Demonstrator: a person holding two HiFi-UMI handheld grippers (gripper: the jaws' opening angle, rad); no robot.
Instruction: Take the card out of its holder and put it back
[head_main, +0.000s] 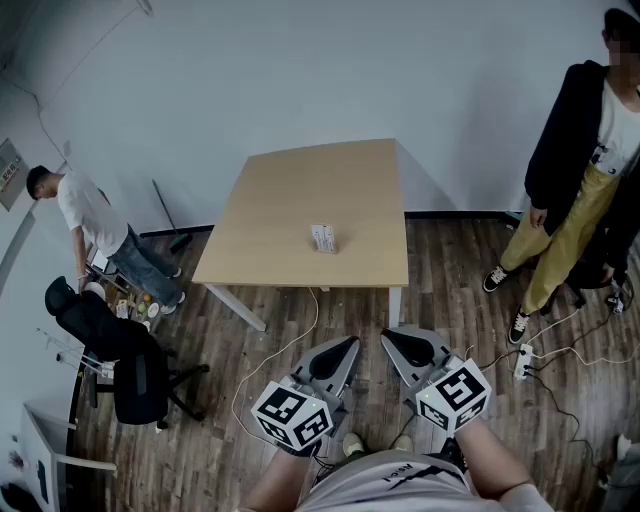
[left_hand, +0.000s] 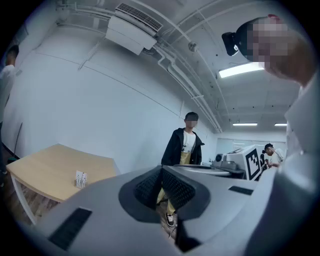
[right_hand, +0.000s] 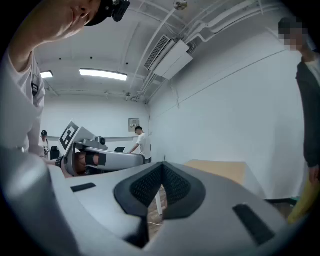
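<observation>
Distance comes first: the card holder stands near the front edge of the table, well apart from your left gripper and right gripper, both held low with jaws pressed together on nothing. Step up, spread the jaws before reaching, then steady the holder with one gripper while the other pinches the top edge of the card.

A pale tan table stood on dark brown plank flooring, a white card holder on it. Right of the table, a person wore a black jacket, white shirt and mustard trousers. Before the table, the grey left gripper and right gripper bore black-and-white square-patterned cubes.
</observation>
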